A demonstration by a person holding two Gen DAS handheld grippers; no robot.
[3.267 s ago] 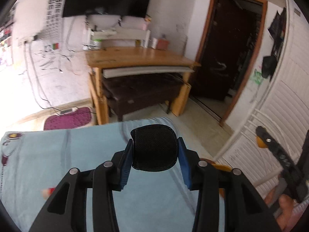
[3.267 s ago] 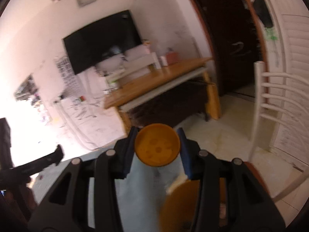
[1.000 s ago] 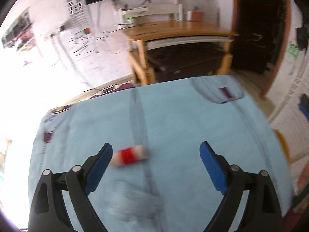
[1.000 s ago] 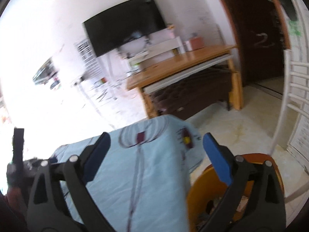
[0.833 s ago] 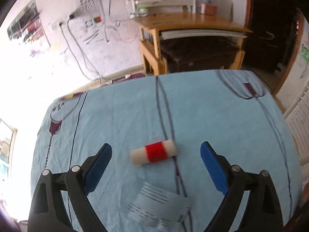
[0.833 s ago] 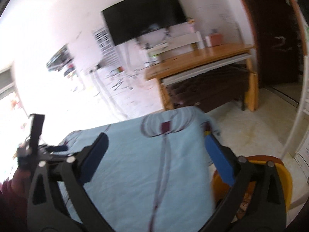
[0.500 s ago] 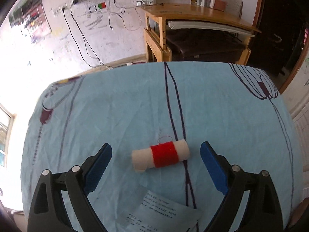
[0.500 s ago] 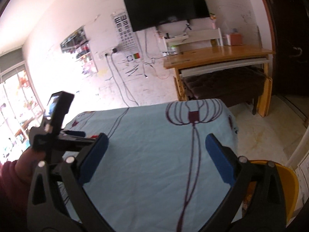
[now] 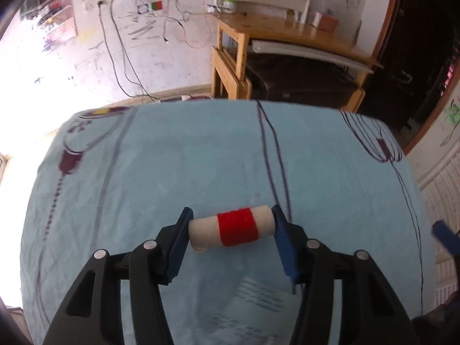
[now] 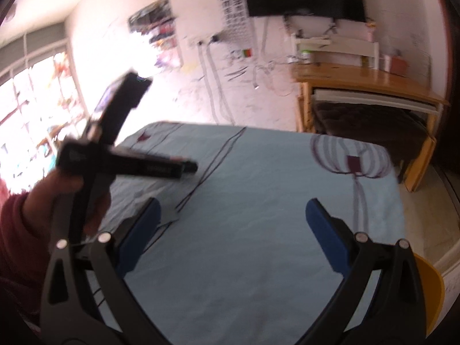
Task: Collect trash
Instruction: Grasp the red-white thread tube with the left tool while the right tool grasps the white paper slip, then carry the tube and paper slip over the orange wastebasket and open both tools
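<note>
— Two blue pads of the left hand-held gripper flank the thread spool: a pale cardboard tube with a red band of thread round its middle, lying crosswise on the table. The jaws are closing, one pad at each end of the tube; both look to be touching, though whether they press yet I cannot tell.

— And the right one?

— The right hand-held gripper stands wide open with nothing between its pads, above the light blue tablecloth. In its view a hand in a dark red sleeve holds the left tool, off to the left.

— Anything else near the spool?

— A printed paper slip lies flat on the cloth just nearer the camera than the spool, partly under the left tool's fingers.

— Room to move?

— Bare cloth stretches ahead of the spool to the far table edge. Beyond the right edge, low down, the rim of a yellow bin shows. A wooden desk stands well behind.
</note>
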